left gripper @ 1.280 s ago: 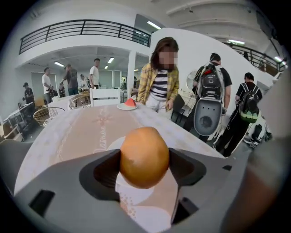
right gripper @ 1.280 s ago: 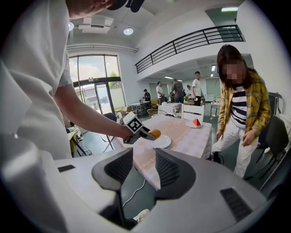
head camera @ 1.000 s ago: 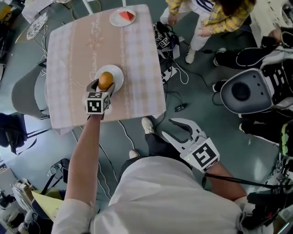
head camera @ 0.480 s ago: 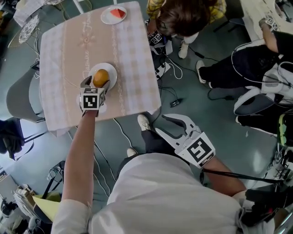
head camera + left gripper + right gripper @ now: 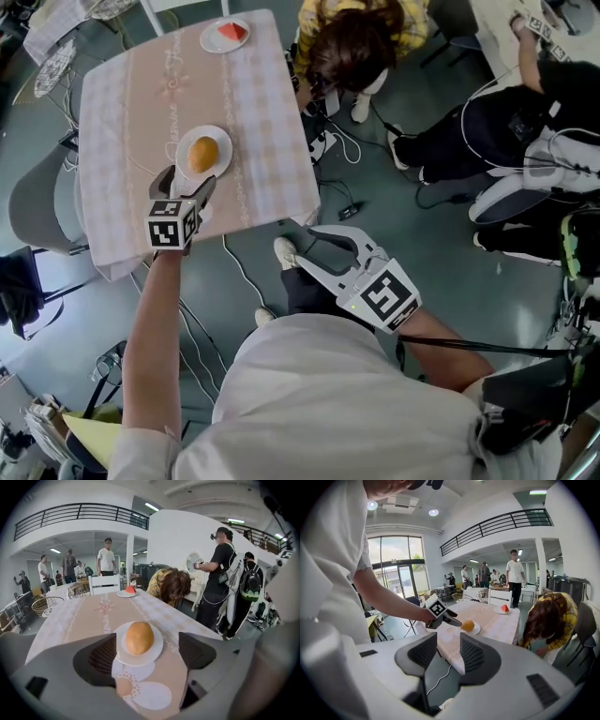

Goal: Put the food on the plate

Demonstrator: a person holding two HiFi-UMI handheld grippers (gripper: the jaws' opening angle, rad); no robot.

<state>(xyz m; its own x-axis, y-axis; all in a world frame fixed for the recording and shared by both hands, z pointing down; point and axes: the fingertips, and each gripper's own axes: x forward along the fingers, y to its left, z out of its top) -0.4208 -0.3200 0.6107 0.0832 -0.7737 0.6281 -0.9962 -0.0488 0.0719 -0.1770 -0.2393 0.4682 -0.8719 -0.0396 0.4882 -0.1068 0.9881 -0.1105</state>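
In the head view's upper left, the soft, light, easily squashed bread roll (image 5: 202,154), best pinched gently across its middle, lies on the plate (image 5: 223,141), while the left hand-held gripper (image 5: 187,184) just below it is opening on nothing and the right hand-held gripper (image 5: 448,643) is parted and empty.

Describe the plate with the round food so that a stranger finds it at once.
Look at the table with the pale checked cloth. Of the two small white plates on it, take the near plate toward the middle, not the corner plate at the far end. It carries a round golden-brown bun, while the other holds a red slice.
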